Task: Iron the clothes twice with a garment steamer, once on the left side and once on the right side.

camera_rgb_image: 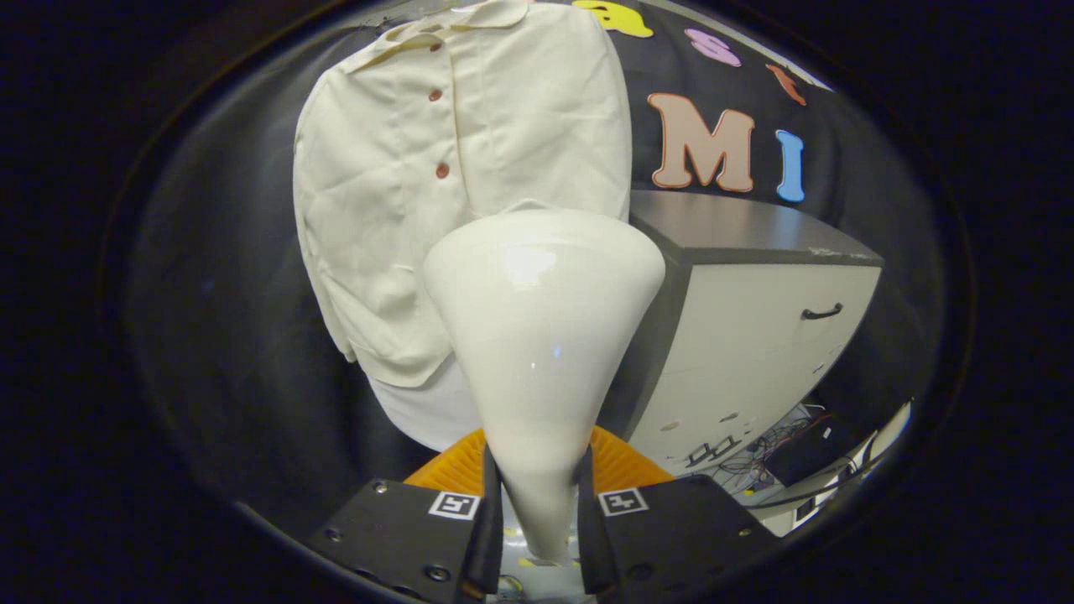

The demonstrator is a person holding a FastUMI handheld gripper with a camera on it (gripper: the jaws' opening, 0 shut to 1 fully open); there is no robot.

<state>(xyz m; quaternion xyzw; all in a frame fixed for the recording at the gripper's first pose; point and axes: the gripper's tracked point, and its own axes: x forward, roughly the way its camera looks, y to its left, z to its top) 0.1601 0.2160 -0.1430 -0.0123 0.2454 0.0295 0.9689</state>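
- The glossy white cone-shaped garment steamer head (541, 335) stands up between the fingers, its narrow neck low and its wide flat mouth turned away toward the cloth beyond.
- The gripper (539, 512) has both fingers pressed against the narrow neck of the steamer, one on each side, pinching it; each finger block carries a small square black-and-white marker.
- The steamer's wide end sits just in front of the lower right part of a cream short-sleeved button-up shirt (436, 193), and whether the two touch I cannot tell.
- The shirt hangs upright beyond the fingers, collar at the top, with a row of small reddish-brown buttons (441, 170) down its placket; the fabric looks lightly creased, more so on the side with the sleeve.
- A white undergarment or lining (428, 411) shows below the shirt's hem.
- An orange ribbed rounded piece (617, 461) lies low behind the steamer neck, just ahead of the finger blocks.
- Beside the shirt stands a white cabinet (755, 352) with a dark grey top and a small dark handle (821, 313) on its front.
- Tangled cables (772, 449) lie on the floor past the cabinet's foot.
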